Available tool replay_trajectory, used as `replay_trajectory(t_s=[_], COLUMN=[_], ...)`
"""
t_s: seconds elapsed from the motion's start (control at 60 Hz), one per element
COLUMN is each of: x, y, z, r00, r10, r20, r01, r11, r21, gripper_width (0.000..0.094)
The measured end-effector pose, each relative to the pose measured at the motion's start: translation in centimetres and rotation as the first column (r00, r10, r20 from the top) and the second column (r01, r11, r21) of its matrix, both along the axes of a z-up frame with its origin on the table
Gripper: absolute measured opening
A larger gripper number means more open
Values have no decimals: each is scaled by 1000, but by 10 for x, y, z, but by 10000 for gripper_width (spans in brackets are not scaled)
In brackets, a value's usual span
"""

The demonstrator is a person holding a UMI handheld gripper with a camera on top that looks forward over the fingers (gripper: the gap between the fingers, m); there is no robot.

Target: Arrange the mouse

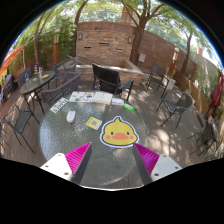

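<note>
Yellow duck-shaped mouse pad (119, 131) centre frame on round glass table (60, 135), gripper (110, 161) wide open below, holding nothing.

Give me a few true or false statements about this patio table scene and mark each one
1. A yellow duck-shaped mat lies on the round glass table. True.
2. The gripper is shut on the duck-shaped mat. False: its fingers stand open and hold nothing, and the mat lies just ahead of them.
3. The table stands indoors in a kitchen. False: it is outdoors on a patio, with trees and a brick wall beyond.
4. Dark metal chairs stand around the table. True.
5. The finger pads are green. False: they are pink.
</note>
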State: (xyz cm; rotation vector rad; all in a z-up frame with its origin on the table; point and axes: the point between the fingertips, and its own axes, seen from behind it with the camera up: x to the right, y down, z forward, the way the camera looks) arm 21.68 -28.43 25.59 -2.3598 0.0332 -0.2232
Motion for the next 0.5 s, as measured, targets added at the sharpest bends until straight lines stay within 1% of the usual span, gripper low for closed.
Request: replay_trajectory(t_s=[0.1, 0.217, 0.233, 0.3, 0.367, 0.45, 0.5], x=[4, 16, 6, 8, -7, -32, -58], y=[-7, -11, -10, -15, -13, -9, 5], z=[-7, -38, -42, -59, -83, -116, -137], r00=[1000, 999, 999, 999, 1000, 1000, 999], r10=[-17, -36, -45, -45, -29, 20, 45], r20=[7, -2, 4, -1, -4, -8, -24], r01=[17, 36, 45, 44, 28, -21, -48], r11=[1000, 998, 997, 996, 996, 994, 992], r21=[-24, -58, -61, -74, -85, -111, -117], gripper_width=[850, 852, 852, 847, 840, 845, 847])
